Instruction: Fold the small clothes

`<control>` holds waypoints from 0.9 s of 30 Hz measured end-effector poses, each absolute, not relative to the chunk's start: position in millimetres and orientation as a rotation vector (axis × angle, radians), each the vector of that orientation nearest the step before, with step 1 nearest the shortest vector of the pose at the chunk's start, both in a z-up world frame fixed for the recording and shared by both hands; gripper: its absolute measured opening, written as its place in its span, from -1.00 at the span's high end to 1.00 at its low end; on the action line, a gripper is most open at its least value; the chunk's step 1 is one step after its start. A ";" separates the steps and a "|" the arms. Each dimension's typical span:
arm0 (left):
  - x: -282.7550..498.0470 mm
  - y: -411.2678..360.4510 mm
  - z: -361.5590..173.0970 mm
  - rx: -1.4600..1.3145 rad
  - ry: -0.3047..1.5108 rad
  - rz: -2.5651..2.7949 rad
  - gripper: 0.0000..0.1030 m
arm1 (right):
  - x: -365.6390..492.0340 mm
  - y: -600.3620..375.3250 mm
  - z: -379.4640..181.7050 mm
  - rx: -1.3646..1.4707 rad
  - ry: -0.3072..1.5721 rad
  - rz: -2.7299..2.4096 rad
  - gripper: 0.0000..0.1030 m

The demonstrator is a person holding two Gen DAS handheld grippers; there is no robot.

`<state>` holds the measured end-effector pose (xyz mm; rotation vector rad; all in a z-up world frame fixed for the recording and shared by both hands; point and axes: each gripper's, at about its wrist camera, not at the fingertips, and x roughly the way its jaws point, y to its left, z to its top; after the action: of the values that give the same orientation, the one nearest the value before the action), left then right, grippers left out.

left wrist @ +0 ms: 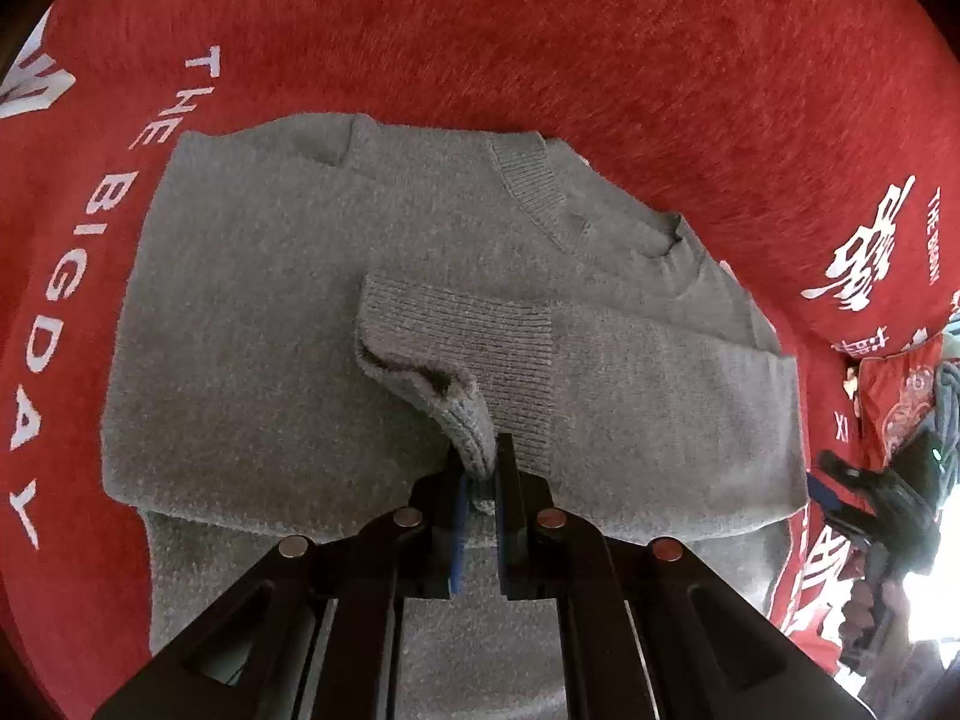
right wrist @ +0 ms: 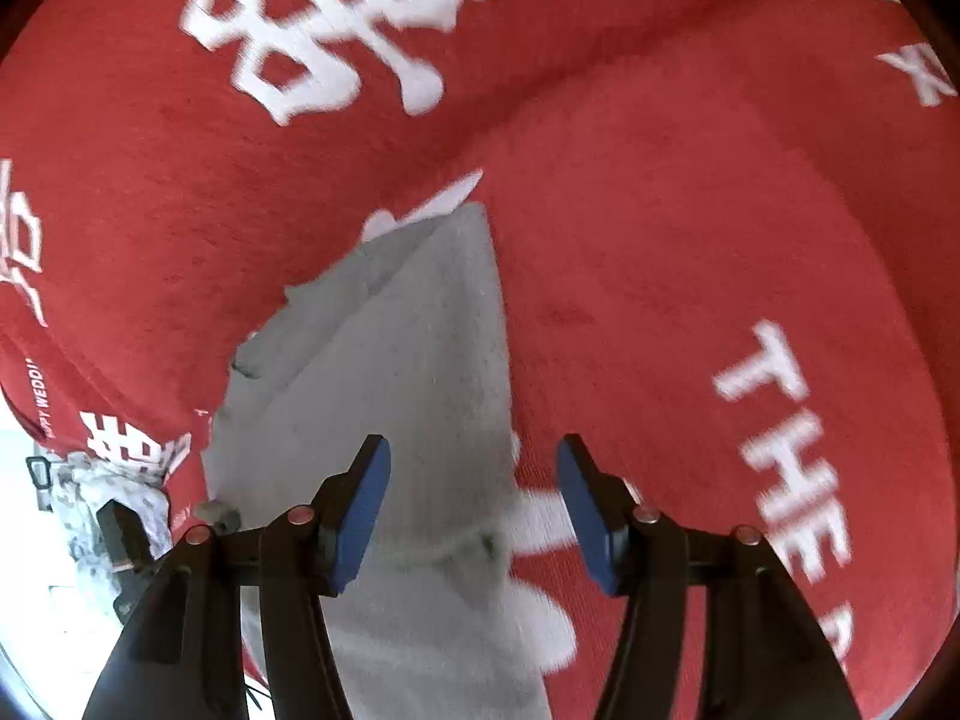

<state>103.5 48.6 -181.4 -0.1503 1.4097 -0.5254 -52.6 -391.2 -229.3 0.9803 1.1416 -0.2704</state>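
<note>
Two grippers are at work over one grey knit sweater (left wrist: 288,312) spread flat on a red blanket (left wrist: 540,42) with white lettering. Straight ahead of the left gripper (left wrist: 480,480), the sweater fills most of the view, its ribbed neckline (left wrist: 528,180) at the far side. That gripper's jaws are nearly closed, pinching the ribbed cuff (left wrist: 468,432) of the sleeve (left wrist: 630,372) that lies across the body from the gripper's right. The step in hand looks like the sleeve fold: the sleeve is already laid inward over the chest and the cuff is about to be set down. The next move probably calls for lowering the cuff flat onto the body and releasing it without dragging the knit out of line. The right gripper (right wrist: 474,510) hangs with its jaws wide apart and nothing between them; just ahead and to its left lies an edge of the sweater (right wrist: 408,372), with red blanket (right wrist: 690,240) to its right. It seems free to take the lower hem for the next fold. No box, basket or other container shows in either view.
</note>
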 end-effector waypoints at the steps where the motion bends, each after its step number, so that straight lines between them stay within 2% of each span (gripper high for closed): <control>1: 102.9 47.4 -180.0 -0.139 1.406 -0.520 0.84 | -39.8 -385.9 -239.3 0.963 1.198 -0.255 0.28; 2: 101.5 47.0 -177.7 -0.120 1.396 -0.511 0.84 | -30.3 -378.6 -246.0 0.904 1.251 -0.250 0.77; 5: 97.4 52.4 -175.1 -0.091 1.383 -0.500 0.84 | -20.0 -364.3 -242.5 0.721 1.277 -0.253 0.77; 11: 87.6 61.5 -167.9 0.008 1.358 -0.505 0.84 | -24.9 -365.0 -239.0 0.702 1.269 -0.275 0.76; 16: 85.8 78.5 -159.0 0.140 1.329 -0.306 0.84 | -18.3 -358.2 -234.1 0.618 1.300 -0.342 0.74; 18: 89.1 91.9 -157.1 0.092 1.352 -0.287 0.84 | -20.3 -361.5 -232.6 0.660 1.300 -0.365 0.69; 20: 95.7 100.1 -158.1 0.039 1.388 -0.291 0.84 | -29.1 -364.5 -224.1 0.745 1.261 -0.371 0.48; 21: 100.4 101.7 -159.2 0.005 1.402 -0.307 0.84 | -35.0 -365.0 -218.9 0.800 1.244 -0.356 0.17; 23: 107.8 100.3 -161.8 -0.044 1.418 -0.335 0.84 | -46.4 -359.3 -211.1 0.911 1.182 -0.298 -0.25; 27: 117.1 78.3 -168.9 -0.063 1.446 -0.398 0.83 | -55.5 -338.3 -228.2 1.075 1.204 -0.227 -0.27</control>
<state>117.1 78.3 -168.9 -0.0626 1.4458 -0.3982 -55.5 -338.3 -228.2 1.0751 1.2043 -0.2270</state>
